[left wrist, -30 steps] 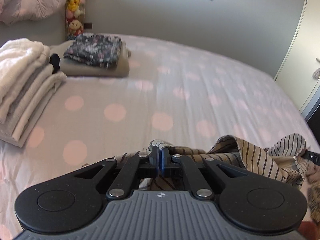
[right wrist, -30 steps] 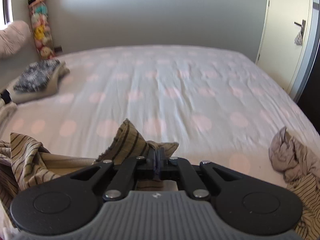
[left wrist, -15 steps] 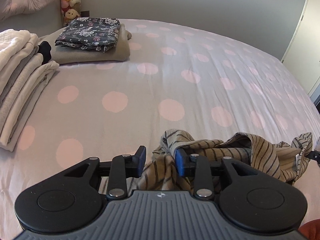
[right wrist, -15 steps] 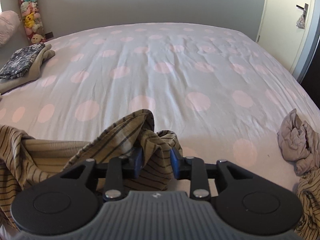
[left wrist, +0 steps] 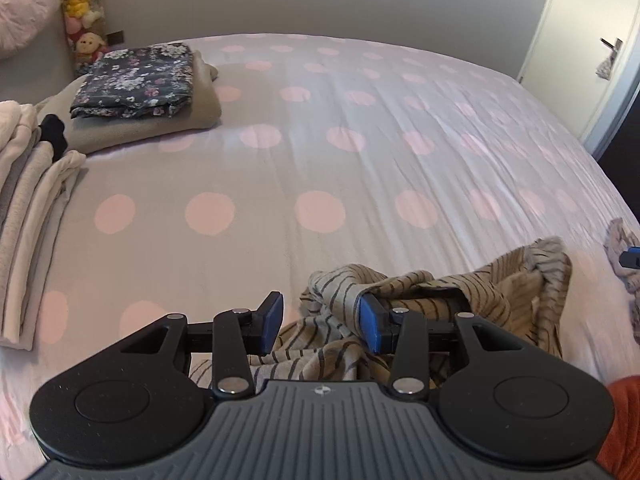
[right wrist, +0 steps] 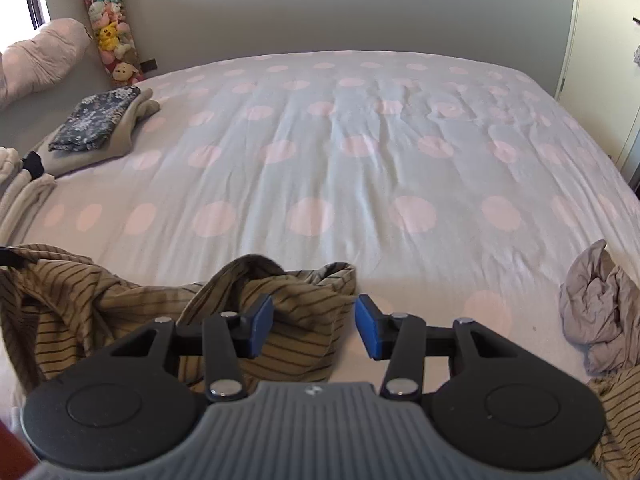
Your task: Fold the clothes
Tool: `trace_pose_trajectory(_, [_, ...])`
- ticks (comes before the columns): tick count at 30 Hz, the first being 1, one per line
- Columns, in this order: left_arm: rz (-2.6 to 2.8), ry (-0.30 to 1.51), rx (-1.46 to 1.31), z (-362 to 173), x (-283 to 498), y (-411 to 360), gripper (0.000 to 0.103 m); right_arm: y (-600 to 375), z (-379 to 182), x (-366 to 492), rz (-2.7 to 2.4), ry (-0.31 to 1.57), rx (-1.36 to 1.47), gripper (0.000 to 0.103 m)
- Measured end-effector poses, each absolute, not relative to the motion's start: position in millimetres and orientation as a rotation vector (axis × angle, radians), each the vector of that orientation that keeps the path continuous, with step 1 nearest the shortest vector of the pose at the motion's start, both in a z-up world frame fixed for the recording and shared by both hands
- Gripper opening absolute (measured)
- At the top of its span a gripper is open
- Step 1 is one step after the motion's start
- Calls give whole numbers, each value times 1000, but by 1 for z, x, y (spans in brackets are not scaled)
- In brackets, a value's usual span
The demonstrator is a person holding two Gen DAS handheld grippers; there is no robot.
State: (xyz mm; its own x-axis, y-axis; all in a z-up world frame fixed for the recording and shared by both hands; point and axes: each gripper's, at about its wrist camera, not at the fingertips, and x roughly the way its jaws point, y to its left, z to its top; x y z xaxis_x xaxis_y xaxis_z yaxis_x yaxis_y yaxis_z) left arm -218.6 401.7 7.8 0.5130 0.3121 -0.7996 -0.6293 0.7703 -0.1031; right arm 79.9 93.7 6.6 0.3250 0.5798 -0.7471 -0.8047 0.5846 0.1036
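Observation:
A crumpled tan garment with dark stripes (left wrist: pixel 424 300) lies on the near edge of the polka-dot bed (left wrist: pixel 320 152). My left gripper (left wrist: pixel 320 322) is open, with cloth bunched between the jaws and draped over the right finger (left wrist: pixel 370 322). The same garment (right wrist: pixel 120 304) shows in the right wrist view. My right gripper (right wrist: pixel 314 326) is open, with a fold of the cloth lying between the jaws against the left finger (right wrist: pixel 260 324).
A floral folded cloth (left wrist: pixel 136 80) sits on a beige folded one (left wrist: pixel 160 120) at the far left. A stack of pale folded clothes (left wrist: pixel 28 216) lies at the left. A crumpled grey garment (right wrist: pixel 600 312) lies at the right. The door (left wrist: pixel 584 40) stands beyond the bed.
Both grippers were shut on the striped garment a second ago and have opened wide. The garment has dropped onto the bed.

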Motion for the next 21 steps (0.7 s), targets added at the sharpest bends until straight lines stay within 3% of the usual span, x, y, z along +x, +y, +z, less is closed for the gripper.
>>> trace_pose_trajectory(2, [542, 873, -408, 9, -219, 396, 27, 93, 6, 71, 943, 849, -291, 50])
trace_pose_trajectory(3, [517, 884, -410, 8, -218, 392, 10, 92, 6, 66, 950, 857, -281, 50])
trace_pose_trajectory(4, [491, 899, -408, 7, -217, 387, 3, 93, 4, 60, 954, 869, -269, 50])
trace_pose_trajectory(14, [440, 966, -284, 7, -211, 348, 1, 118, -19, -11, 1080, 1010, -113, 50])
trace_pose_trajectory(17, [456, 958, -263, 10, -215, 351, 8, 135, -26, -32, 1124, 1028, -119, 50])
trace_pose_trajectory(21, [473, 944, -283, 7, -214, 361, 44, 155, -35, -54, 1175, 1031, -166, 50])
